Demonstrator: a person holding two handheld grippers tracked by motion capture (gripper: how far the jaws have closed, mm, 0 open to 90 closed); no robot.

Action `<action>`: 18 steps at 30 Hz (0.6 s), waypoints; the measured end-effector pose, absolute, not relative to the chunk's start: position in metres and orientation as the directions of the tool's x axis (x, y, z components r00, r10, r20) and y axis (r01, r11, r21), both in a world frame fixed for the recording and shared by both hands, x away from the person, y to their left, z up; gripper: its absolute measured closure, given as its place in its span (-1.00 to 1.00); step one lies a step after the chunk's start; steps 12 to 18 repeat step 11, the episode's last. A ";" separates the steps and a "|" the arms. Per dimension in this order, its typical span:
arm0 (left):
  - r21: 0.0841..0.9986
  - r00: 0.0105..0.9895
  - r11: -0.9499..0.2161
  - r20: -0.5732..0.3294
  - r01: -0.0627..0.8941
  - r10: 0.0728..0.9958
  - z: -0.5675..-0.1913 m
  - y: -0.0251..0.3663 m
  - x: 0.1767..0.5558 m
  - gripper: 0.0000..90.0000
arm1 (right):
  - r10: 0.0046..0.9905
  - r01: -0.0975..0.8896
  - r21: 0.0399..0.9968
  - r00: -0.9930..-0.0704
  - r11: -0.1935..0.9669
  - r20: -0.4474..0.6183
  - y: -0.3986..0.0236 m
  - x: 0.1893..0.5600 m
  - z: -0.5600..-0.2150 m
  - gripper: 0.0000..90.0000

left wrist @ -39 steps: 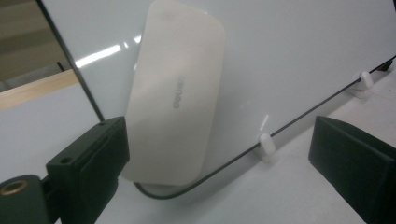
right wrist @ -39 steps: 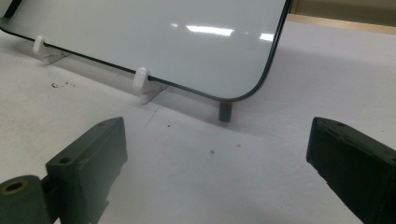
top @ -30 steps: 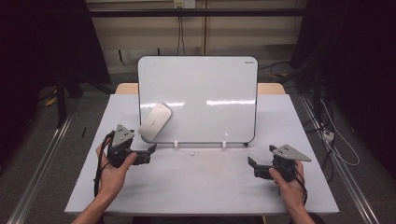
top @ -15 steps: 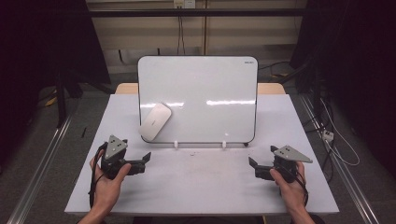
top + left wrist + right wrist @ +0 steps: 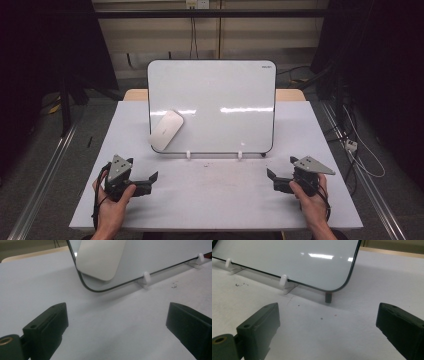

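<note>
A whiteboard (image 5: pixel 220 105) stands tilted back on the white table (image 5: pixel 220 200), held by two small white clips (image 5: pixel 145 279) at its lower edge. A flat white eraser (image 5: pixel 166 129) sticks to the board's lower left corner and is seen close up as the eraser (image 5: pixel 100 257). My left gripper (image 5: pixel 152 178) rests low at the front left, jaws wide apart and empty, pointing toward that corner. My right gripper (image 5: pixel 271 176) sits at the front right, open and empty, facing the board's lower right corner (image 5: pixel 352 280). Between its jaws my right gripper (image 5: pixel 328 327) has bare table.
A small dark foot (image 5: pixel 328 297) props the board near its right corner. Dark specks (image 5: pixel 240 285) mark the table in front of the board. Cables (image 5: pixel 360 150) trail on the floor to the right. Metal rails run along both table sides.
My left gripper has drawn back from the board's lower left corner toward the table's front edge. The right gripper has hardly moved.
</note>
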State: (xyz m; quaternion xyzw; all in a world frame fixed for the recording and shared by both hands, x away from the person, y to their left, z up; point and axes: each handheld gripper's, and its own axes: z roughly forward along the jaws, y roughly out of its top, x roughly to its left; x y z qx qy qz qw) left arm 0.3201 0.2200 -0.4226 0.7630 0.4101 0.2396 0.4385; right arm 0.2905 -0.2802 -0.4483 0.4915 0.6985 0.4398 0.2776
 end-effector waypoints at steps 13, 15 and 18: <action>0.886 0.531 -0.244 -0.002 0.393 0.847 -0.420 0.226 0.319 -0.91 | 0.932 0.444 0.886 -0.360 0.136 0.038 -0.280 0.290 -0.449 -0.88; 0.886 0.531 -0.244 -0.002 0.393 0.847 -0.420 0.226 0.319 -0.91 | 0.932 0.444 0.886 -0.360 0.136 0.038 -0.280 0.290 -0.449 -0.88; 0.886 0.531 -0.244 -0.002 0.393 0.847 -0.420 0.226 0.319 -0.91 | 0.932 0.444 0.886 -0.360 0.136 0.038 -0.280 0.290 -0.449 -0.88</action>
